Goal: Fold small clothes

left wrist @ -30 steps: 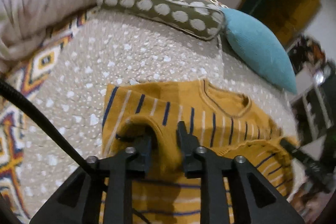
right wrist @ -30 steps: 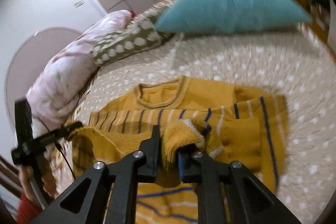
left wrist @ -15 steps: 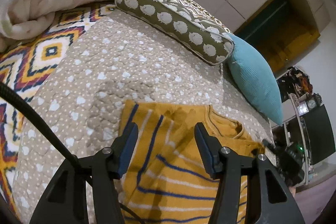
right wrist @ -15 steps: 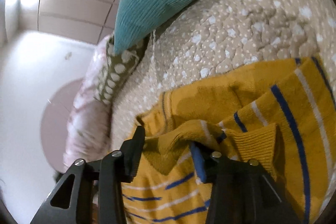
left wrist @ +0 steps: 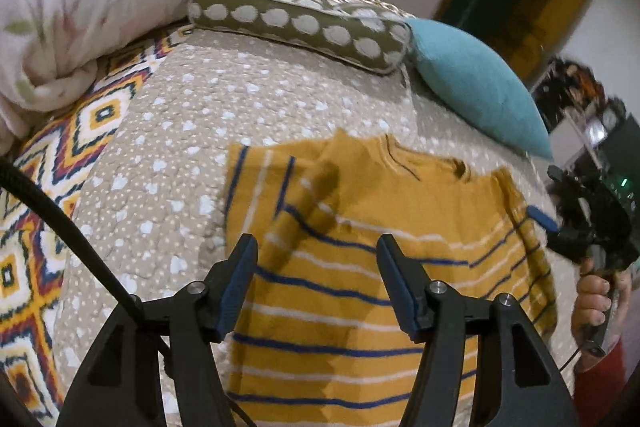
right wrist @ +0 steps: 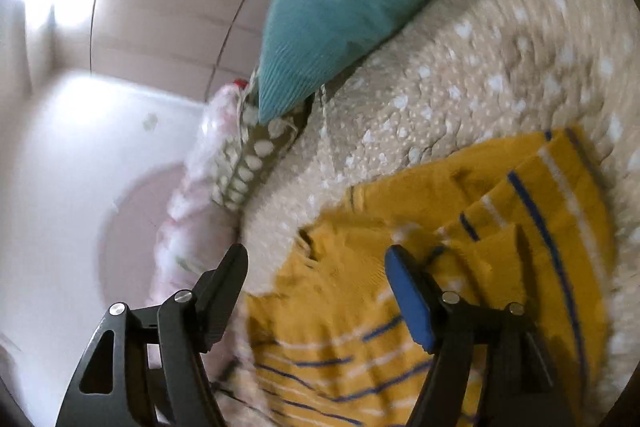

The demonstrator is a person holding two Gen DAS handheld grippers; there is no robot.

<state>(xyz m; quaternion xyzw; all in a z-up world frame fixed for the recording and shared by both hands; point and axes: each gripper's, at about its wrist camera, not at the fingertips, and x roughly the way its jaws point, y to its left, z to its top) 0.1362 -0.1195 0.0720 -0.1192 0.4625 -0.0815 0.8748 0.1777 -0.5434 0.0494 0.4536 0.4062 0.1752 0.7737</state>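
The left tongs (left wrist: 314, 255) stand wide apart over the lower half of the yellow striped sweater (left wrist: 360, 267), gripping nothing. The sweater lies flat on the bed's beige dotted quilt (left wrist: 180, 131), both sleeves folded across its body, neckline toward the pillows. The right tongs (right wrist: 316, 267), also spread apart and empty, hang above the sweater's shoulder and folded sleeve. Past the garment lie an olive spotted bolster (left wrist: 300, 23) and a teal cushion (left wrist: 476, 87), with a floral duvet (left wrist: 72, 7) bundled at the far left.
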